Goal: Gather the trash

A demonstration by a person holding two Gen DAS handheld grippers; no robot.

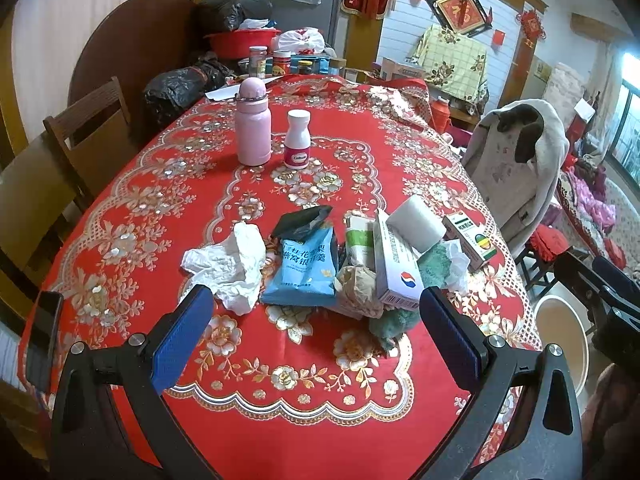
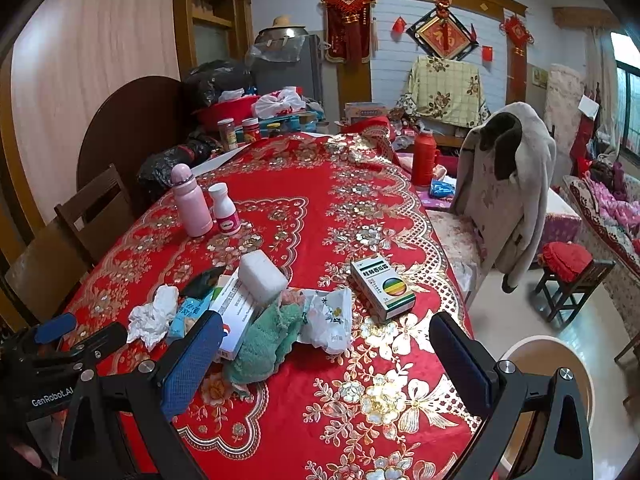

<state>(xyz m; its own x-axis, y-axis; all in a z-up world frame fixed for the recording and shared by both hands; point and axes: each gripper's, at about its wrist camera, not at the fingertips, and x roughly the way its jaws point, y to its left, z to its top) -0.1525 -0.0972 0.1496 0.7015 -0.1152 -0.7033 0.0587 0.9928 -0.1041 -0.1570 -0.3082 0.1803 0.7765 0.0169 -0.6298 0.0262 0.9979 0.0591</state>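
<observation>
Lying in a loose heap near the middle of the red floral counter is the trash: a crumpled white tissue at the left, a blue snack packet beside it with a black wrapper poking out behind, then a long white medicine box leaning over brownish crumpled paper. A white foam block rests against the far end of that box, and a green fuzzy cloth lies at the near right of the heap, touching a torn white wrapper. A green-and-white medicine box sits slightly apart to the right (printed with a striped round logo).

Both tools hang above the near edge, holding nothing: the left tool has its jaws spread wide around the heap's near side, and the right tool is equally wide apart, over the cloth and bare counter.

Farther back stand a pink flask and a white pill bottle, just beside each other. Off the counter's near right edge, a round beige bin shows on the floor.
</observation>
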